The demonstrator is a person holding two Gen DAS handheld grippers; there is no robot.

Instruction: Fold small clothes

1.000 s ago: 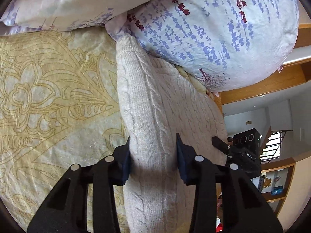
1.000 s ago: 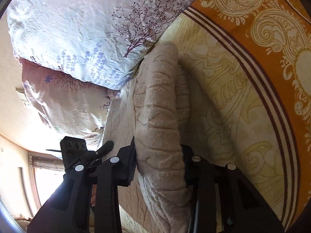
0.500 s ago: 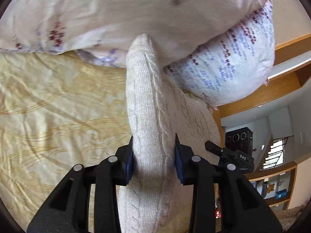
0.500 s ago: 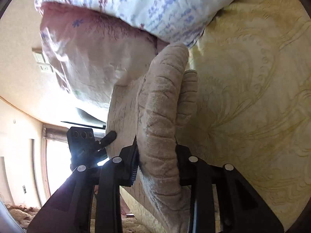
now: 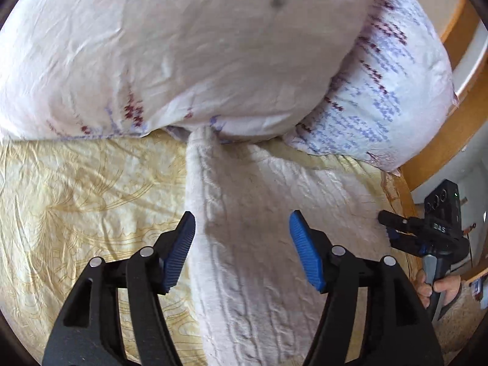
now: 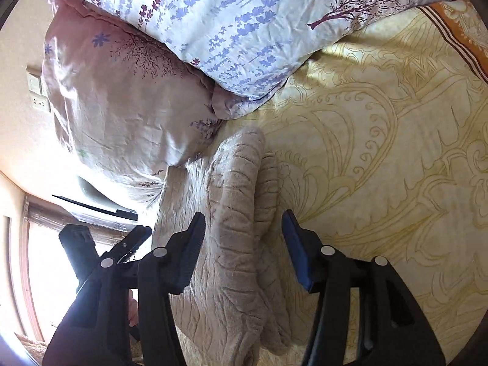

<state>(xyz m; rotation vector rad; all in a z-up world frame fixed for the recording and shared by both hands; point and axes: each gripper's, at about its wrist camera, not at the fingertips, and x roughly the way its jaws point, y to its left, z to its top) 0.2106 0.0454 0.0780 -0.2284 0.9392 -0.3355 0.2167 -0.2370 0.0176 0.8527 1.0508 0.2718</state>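
Observation:
A cream cable-knit sweater (image 5: pixel 244 231) lies folded on the yellow patterned bedspread (image 5: pixel 76 189), its far end touching the pillows. My left gripper (image 5: pixel 242 244) is open, its blue-padded jaws spread on either side of the sweater's folded edge. In the right wrist view the same sweater (image 6: pixel 235 213) lies in thick folds, and my right gripper (image 6: pixel 242 244) is open with its jaws astride the fold. Each gripper shows in the other's view: the right one in the left wrist view (image 5: pixel 427 231), the left one in the right wrist view (image 6: pixel 103 244).
Two floral pillows (image 5: pixel 198 52) (image 6: pixel 244 18) are stacked at the head of the bed, just beyond the sweater. A wooden headboard (image 5: pixel 457 100) runs at the right. The bedspread (image 6: pixel 381 152) stretches out to the right, with an orange border (image 6: pixel 457 30).
Both grippers have opened and let go of the sweater, which now rests on the bed against the pillows. Both had carried it towards the pillows before that.

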